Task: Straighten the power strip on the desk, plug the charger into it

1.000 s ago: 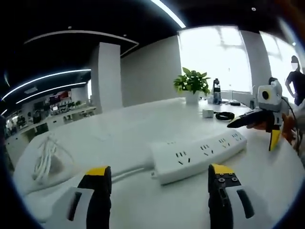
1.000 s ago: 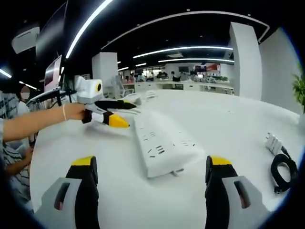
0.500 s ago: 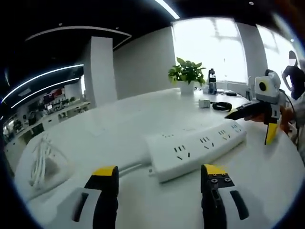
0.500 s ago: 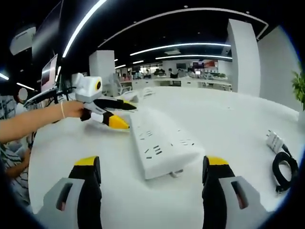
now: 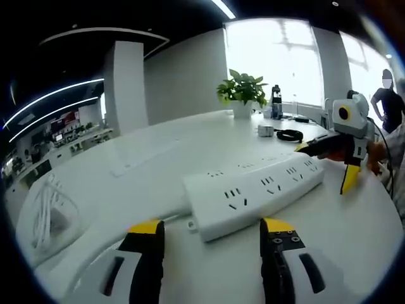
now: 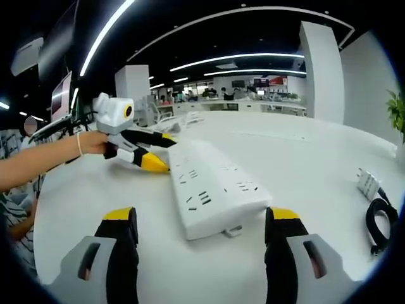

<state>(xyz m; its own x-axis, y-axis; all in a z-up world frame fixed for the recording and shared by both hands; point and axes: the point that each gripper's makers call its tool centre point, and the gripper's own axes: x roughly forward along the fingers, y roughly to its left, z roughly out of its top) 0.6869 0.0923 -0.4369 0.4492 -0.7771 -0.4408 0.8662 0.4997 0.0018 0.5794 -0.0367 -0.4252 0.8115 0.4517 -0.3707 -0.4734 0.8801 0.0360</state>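
A long white power strip (image 5: 253,193) lies flat on the white desk (image 5: 145,164). My left gripper (image 5: 212,229) is open, its yellow-tipped jaws standing either side of the strip's near, corded end. My right gripper (image 5: 323,166) is at the strip's far end, jaws apart above and beside it. From the right gripper view the strip (image 6: 212,190) runs away from my open right gripper (image 6: 201,216) toward the left gripper (image 6: 162,152), held by a hand. The white charger (image 5: 264,130) with its black coiled cable (image 5: 290,135) lies past the strip; the charger (image 6: 366,183) sits at far right.
A potted plant (image 5: 242,95) and a dark bottle (image 5: 276,109) stand at the desk's far side by the window. A bundle of white cable (image 5: 44,212) lies at the left. A person (image 5: 387,101) stands at the back right. A forearm (image 6: 44,161) reaches in.
Both cameras have come nearer to the strip, which now looms larger between each pair of jaws. Both pairs of jaws stand slightly narrower than before.
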